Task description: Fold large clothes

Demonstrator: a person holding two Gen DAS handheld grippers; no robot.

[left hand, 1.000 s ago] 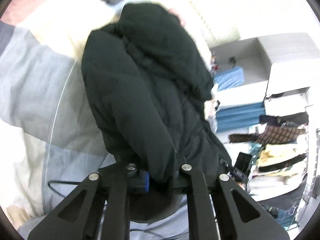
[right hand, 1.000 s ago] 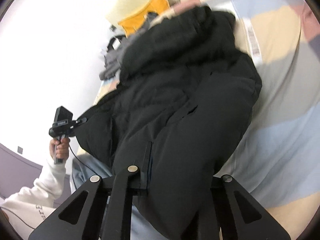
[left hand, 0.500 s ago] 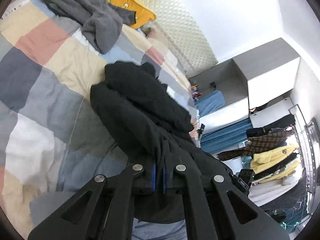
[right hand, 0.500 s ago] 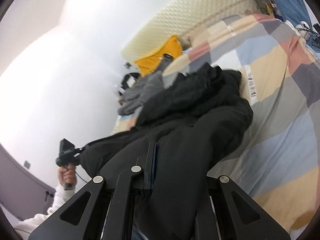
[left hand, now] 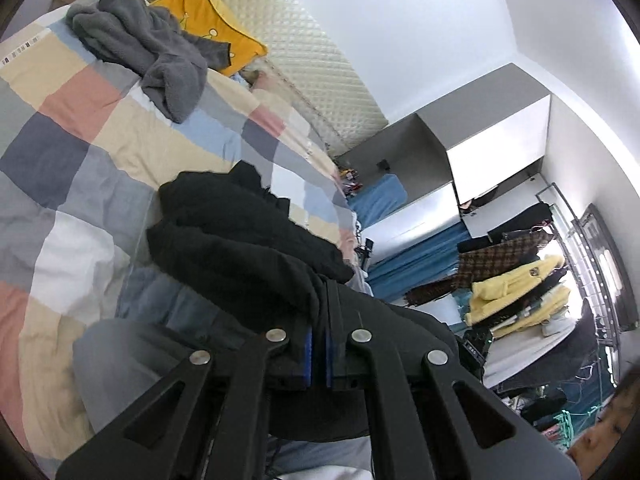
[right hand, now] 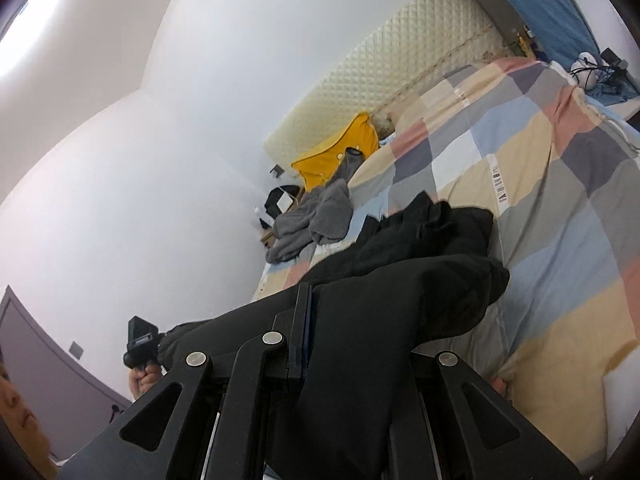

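Black coat (left hand: 240, 240) cloth is pinched tight in both tools, one edge in each. The left hand-held gripper (left hand: 318, 344) is closed on a thin fold of it, with the blue pads almost touching. The right hand-held gripper (right hand: 306, 320) is closed on another edge, and much of that tool is hidden under the draped cloth.

From both tools the coat runs forward and down toward the checked bed cover (left hand: 80, 184). Its far end is heaped on the cover, and its near end is held up in the air. The long way of the coat is stretched from the tools toward the yellow pillow (left hand: 208, 16). A grey fleece (left hand: 152, 52) is seen between the coat and that pillow, apart from the coat.

Neither tool is nearer to the coat, since both are holding it. A fold is probably made best by carrying the held edge forward over the heap, toward the yellow pillow.
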